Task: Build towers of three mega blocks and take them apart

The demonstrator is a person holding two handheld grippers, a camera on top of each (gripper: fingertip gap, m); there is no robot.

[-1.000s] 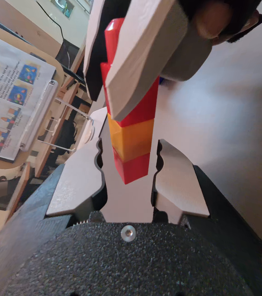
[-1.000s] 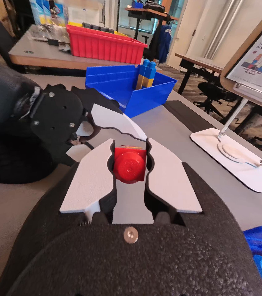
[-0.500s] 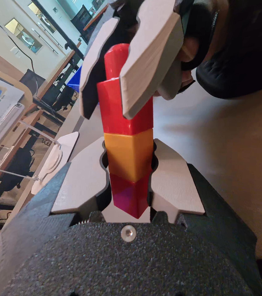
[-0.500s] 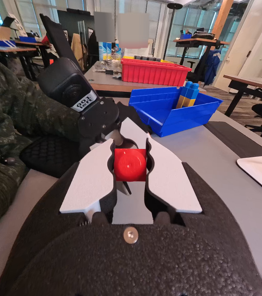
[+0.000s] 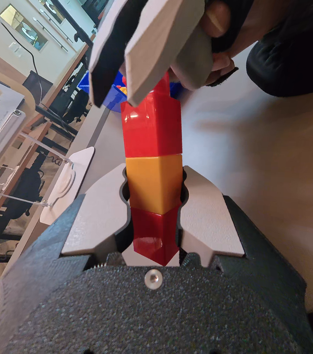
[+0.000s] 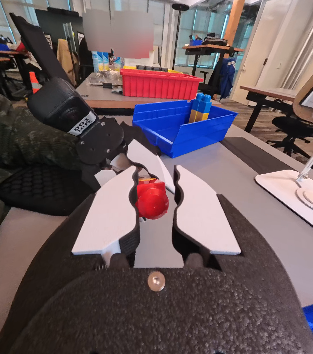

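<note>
Since half a second ago our right gripper (image 5: 119, 95) has let go of the top red block (image 5: 151, 128). Left view: our left gripper (image 5: 154, 208) fingers clench the tower (image 5: 153, 183) at its orange block (image 5: 154, 183), off the table (image 5: 257, 172). Right view: the right gripper (image 6: 154, 199) fingers stand spread around the red stud (image 6: 151, 203). We should regrip squarely, then pull straight. A blue bin (image 6: 180, 132) sits toward the table's far edge, a white stand base (image 6: 278, 189) at its right edge; neither obstructs.
</note>
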